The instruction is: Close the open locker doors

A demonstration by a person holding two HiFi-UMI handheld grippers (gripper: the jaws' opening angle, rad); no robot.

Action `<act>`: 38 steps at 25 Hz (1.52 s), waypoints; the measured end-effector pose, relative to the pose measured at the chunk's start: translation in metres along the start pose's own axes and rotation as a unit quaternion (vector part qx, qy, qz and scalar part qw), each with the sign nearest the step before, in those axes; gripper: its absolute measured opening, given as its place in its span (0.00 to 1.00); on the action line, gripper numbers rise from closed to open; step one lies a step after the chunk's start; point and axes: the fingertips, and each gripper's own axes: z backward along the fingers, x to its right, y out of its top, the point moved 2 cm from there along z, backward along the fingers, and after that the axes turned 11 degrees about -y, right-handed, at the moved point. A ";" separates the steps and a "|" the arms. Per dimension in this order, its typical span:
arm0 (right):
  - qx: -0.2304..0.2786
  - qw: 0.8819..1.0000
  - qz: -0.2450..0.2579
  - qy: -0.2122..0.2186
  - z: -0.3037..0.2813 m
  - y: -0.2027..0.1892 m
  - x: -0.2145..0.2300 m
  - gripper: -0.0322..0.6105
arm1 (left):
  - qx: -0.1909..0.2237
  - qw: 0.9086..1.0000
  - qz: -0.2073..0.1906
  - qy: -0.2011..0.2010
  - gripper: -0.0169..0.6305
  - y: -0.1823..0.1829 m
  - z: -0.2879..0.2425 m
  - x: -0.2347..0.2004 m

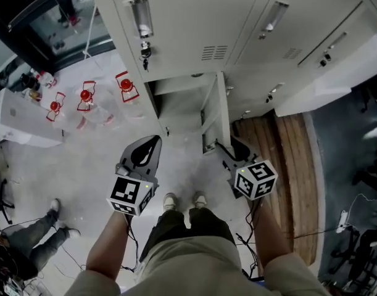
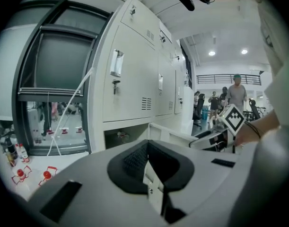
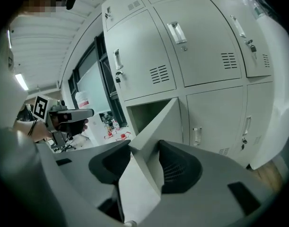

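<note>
Grey left gripper (image 2: 151, 171): black-padded jaws drawn close, a narrow pale strip between them.
Bank of pale grey metal lockers (image 2: 135, 86): upper doors shut.
Bottom compartment (image 2: 125, 137): open, its door (image 2: 175, 134) swung outward.
Dark-framed window (image 2: 52, 74): at left.
Red-capped clear bottles (image 2: 33, 175): on the floor below the window.
People (image 2: 236, 92): standing, far right.

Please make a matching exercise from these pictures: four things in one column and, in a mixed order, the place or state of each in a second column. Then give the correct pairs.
Column one
1. lower locker door
2. right hand-held gripper
3. red-capped bottles
4. upper locker door with keys

Column two
A. standing on the floor
B. shut
C. swung open
D. one jaw on each side of a door's edge

Pairs: 1-C, 2-D, 3-A, 4-B
</note>
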 end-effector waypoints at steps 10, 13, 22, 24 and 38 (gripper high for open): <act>-0.001 0.999 0.035 0.035 -0.051 0.018 -0.076 0.38 | 0.001 0.998 0.027 0.061 0.04 -0.015 0.071 -0.046; 0.004 0.998 0.052 0.042 -0.073 0.026 -0.093 0.38 | -0.002 0.997 0.033 0.071 0.04 -0.022 0.083 -0.058; 0.029 0.992 0.107 0.054 -0.144 0.054 -0.118 0.36 | 0.007 0.996 -0.006 0.089 0.04 -0.028 0.091 -0.106; 0.035 0.991 0.117 0.048 -0.160 0.059 -0.114 0.36 | 0.005 0.996 -0.011 0.090 0.04 -0.032 0.088 -0.114; 0.064 0.991 0.118 0.011 -0.213 0.081 -0.079 0.32 | -0.003 0.994 -0.038 0.105 0.04 -0.031 0.088 -0.131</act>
